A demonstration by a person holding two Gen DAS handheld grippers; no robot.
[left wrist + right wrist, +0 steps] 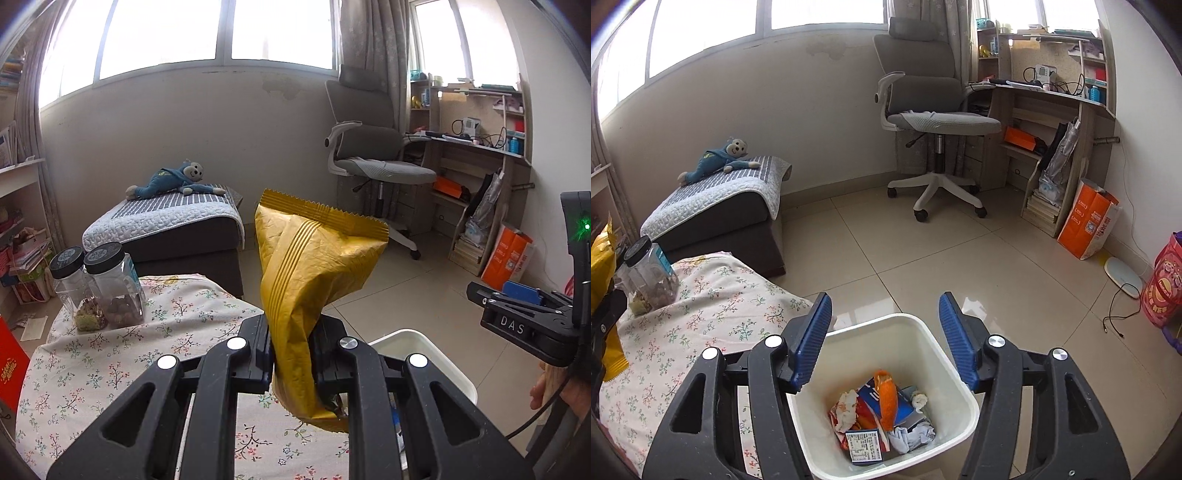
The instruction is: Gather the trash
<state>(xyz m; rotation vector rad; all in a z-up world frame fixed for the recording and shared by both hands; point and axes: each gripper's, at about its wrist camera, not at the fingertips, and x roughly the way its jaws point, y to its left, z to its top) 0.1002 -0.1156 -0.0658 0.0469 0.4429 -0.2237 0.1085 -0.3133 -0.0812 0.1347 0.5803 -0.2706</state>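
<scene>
The left gripper (291, 354) clamps one crumpled yellow snack bag (310, 269) between its narrow jaws, held above the flowered tablecloth (110, 354), left of the white trash bin (923, 354). The right gripper (884, 339) has its blue pads (812, 339) spread wide and empty, directly above the one bin, where several wrappers (882, 410) lie. Two black-lidded jars (107, 288) stand near the tablecloth's far edge. Beyond the bin, bare tiled floor (942, 251) lies open toward one office chair (931, 110).
</scene>
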